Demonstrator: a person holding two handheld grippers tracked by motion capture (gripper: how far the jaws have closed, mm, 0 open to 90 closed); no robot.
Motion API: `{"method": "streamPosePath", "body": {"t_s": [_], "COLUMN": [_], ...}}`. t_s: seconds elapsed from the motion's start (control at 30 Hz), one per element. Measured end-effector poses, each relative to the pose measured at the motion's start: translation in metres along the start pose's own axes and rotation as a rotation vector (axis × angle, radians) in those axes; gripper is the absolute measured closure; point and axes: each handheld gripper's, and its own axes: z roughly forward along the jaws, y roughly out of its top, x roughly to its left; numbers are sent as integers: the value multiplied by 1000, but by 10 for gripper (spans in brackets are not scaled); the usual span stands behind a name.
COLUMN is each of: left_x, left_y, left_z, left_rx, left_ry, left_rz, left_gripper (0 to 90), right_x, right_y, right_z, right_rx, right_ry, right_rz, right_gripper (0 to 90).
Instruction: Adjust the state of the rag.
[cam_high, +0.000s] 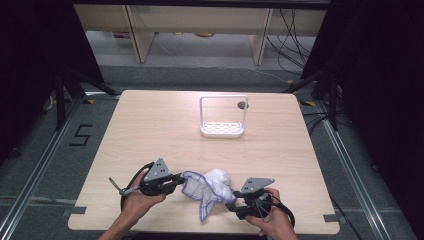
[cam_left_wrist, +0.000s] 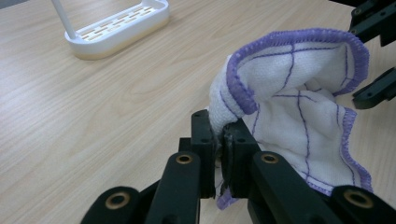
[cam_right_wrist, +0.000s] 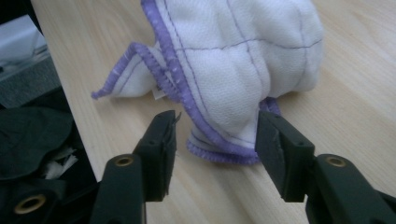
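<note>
A white cloth with purple stitched edging (cam_high: 210, 185) lies bunched near the table's front edge, between my two grippers. At its left side, my left gripper (cam_high: 180, 182) is shut on a fold of the cloth (cam_left_wrist: 299, 107); the jaws (cam_left_wrist: 219, 135) pinch the fabric tightly and lift that edge. My right gripper (cam_high: 232, 205) sits low at the cloth's right corner. Its jaws (cam_right_wrist: 215, 135) stand apart with the hemmed edge of the cloth (cam_right_wrist: 233, 60) lying between them, and the pads are not pressing on it. The right gripper's black fingers (cam_left_wrist: 373, 46) also appear beyond the cloth in the left gripper view.
A small white rack with a slotted base and a tall frame handle (cam_high: 222, 129) (cam_left_wrist: 116, 32) stands at the middle back of the light wooden table (cam_high: 150, 130). Dark floor, cables and stands surround the table. The table's front edge lies close behind both hands.
</note>
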Motion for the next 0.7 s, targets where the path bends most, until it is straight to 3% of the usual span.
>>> {"method": "streamPosePath", "body": {"t_s": [0.07,0.1,0.2,0.27,0.4,0.47,0.6,0.7], "left_x": [0,0,2,1,-3,-5,-8,-15], "left_y": [0,0,0,0,5,6,11,20], "left_z": [0,-1,-2,-3,-12,-15,-25,-36], "left_rx": [3,2,-7,-4,-11,-16,-35,-53], "left_ry": [-1,6,1,4,-21,-23,-60,-94], "left_rz": [0,-6,-8,-12,13,11,8,36], "left_gripper": [841,840,840,840,842,843,843,843], "right_x": [1,0,-2,-4,-9,-10,-12,-10], "right_y": [0,2,4,6,15,16,20,29], "right_z": [5,2,-7,-9,-35,-40,-60,-86], "right_rx": [-7,-6,-59,-84,-125,-136,-167,-171], "right_ry": [-19,-6,-12,-4,-30,-36,11,31], "right_rz": [-5,-4,-27,-36,-47,-44,-15,-42], "right_gripper": [626,721,859,871,891,891,891,891]}}
